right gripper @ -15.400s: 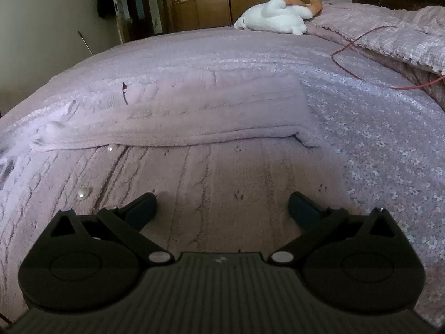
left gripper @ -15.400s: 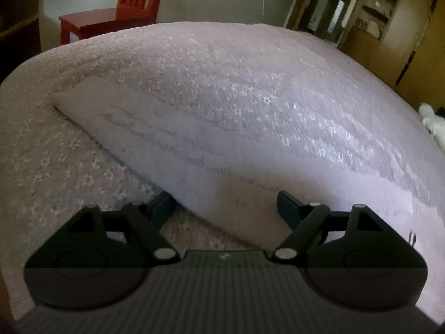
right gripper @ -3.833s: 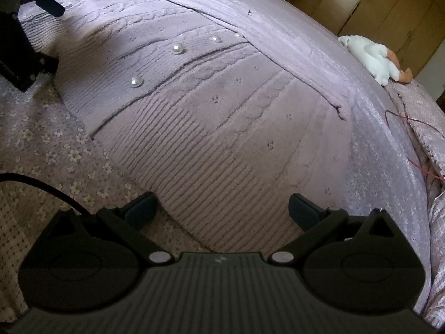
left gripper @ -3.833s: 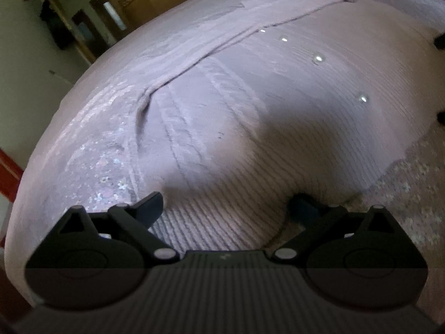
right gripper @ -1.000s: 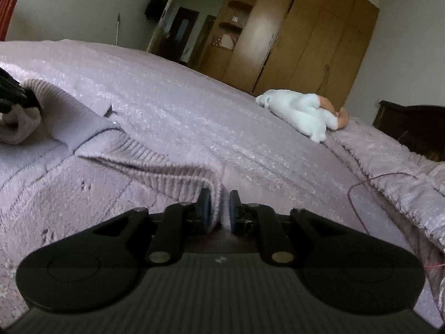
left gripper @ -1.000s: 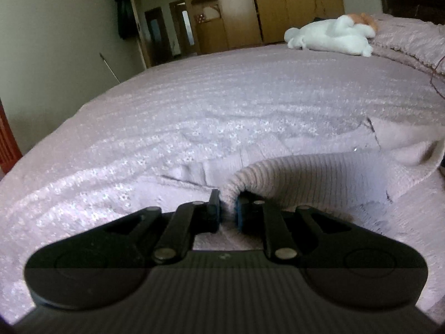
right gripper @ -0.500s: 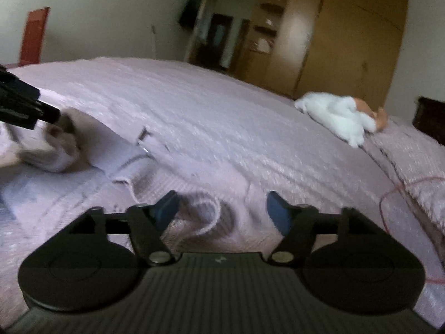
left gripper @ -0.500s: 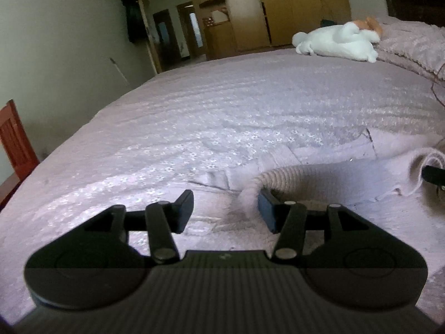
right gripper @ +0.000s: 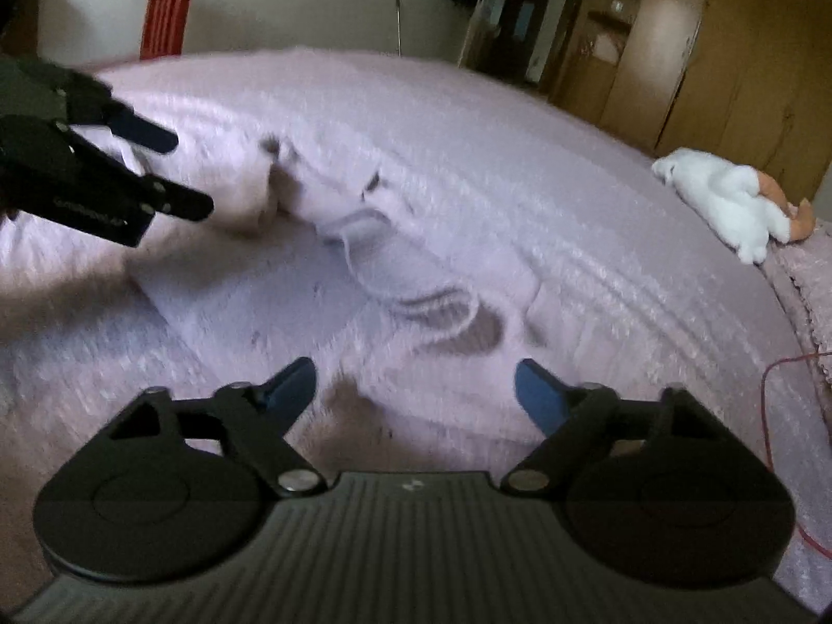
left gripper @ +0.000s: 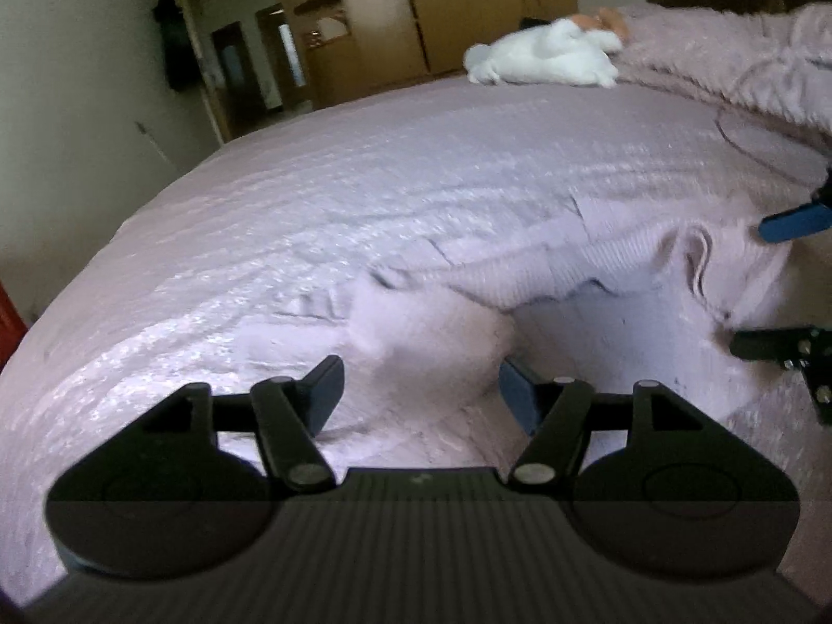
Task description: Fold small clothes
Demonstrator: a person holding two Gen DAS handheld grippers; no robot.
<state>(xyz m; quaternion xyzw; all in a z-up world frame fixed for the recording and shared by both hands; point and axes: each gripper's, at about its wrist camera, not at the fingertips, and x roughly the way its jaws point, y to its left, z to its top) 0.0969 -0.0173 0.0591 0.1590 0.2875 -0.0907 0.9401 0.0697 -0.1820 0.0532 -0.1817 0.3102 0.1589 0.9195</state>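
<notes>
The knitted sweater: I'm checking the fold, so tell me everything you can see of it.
The sweater is pale lilac knit, ribbed along one edge, lying on the bedspread of like colour. Its near part lies flat; the far part is doubled over in a loose, rumpled ridge, with a ribbed loop curling up. Both claws, left and right, are open just short of it, gripping nothing. Blur hides finer detail.

Home bedroom, bed [left gripper: 364,197], wardrobe [right gripper: 728,52], plush toy [right gripper: 728,197]
</notes>
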